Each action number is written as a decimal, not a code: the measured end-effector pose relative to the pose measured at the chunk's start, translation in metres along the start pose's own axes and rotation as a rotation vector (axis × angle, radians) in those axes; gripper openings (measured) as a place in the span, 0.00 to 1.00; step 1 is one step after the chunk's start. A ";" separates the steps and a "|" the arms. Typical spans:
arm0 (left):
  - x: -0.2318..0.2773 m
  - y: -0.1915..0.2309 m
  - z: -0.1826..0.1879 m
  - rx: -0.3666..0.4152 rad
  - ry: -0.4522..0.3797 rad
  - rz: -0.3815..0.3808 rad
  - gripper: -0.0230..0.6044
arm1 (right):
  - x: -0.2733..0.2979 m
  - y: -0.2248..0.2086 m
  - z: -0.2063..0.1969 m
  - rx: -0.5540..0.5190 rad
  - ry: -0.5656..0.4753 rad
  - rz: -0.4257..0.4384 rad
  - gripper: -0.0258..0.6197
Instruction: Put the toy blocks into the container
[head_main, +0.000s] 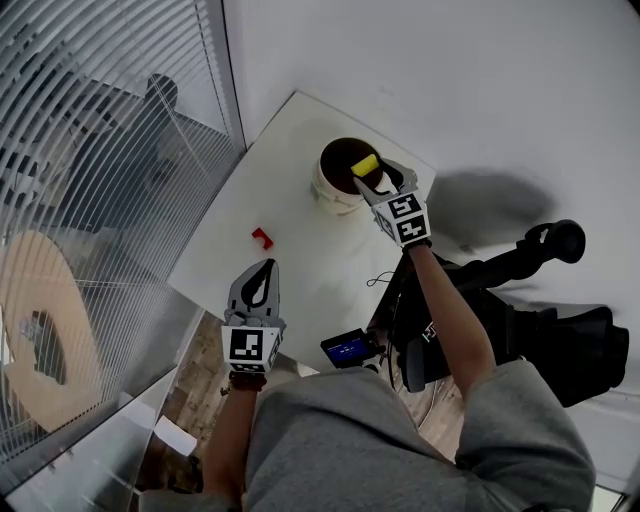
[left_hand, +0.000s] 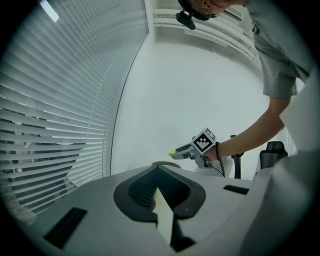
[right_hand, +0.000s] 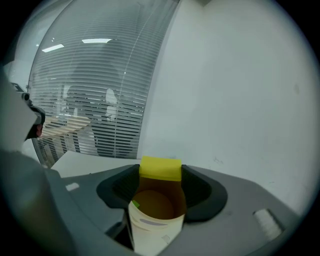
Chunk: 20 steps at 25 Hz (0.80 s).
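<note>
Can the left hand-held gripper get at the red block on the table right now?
Probably yes. The red block lies alone on bare table just ahead of the left hand-held gripper, though its jaws would need opening first.

Slatted blinds (head_main: 100, 120) were seen left of the white table (head_main: 300, 240); a small blue-screened device (head_main: 348, 348) was seen near its front edge.

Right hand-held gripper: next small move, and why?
Probably open the right hand-held gripper: its jaws clamp the yellow block, which hangs over the container's open mouth, near the rim, so letting go should drop it in.
</note>
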<state>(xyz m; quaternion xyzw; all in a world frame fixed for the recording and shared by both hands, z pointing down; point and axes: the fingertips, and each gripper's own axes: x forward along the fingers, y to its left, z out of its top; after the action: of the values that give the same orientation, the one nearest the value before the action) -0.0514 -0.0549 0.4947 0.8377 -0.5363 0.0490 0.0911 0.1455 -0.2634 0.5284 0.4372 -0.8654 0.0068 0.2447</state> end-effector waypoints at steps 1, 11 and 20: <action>0.000 0.000 -0.001 0.000 0.000 -0.001 0.05 | 0.001 -0.001 -0.003 0.000 0.006 -0.003 0.46; -0.002 0.004 -0.004 -0.008 0.012 0.012 0.05 | 0.009 -0.011 -0.024 0.024 0.053 -0.025 0.46; -0.003 0.008 -0.003 -0.009 0.013 0.022 0.05 | 0.018 -0.011 -0.043 0.042 0.100 -0.022 0.46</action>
<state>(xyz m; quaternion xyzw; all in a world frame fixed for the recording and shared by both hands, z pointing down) -0.0598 -0.0551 0.4980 0.8310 -0.5450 0.0529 0.0978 0.1629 -0.2740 0.5712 0.4510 -0.8467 0.0440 0.2787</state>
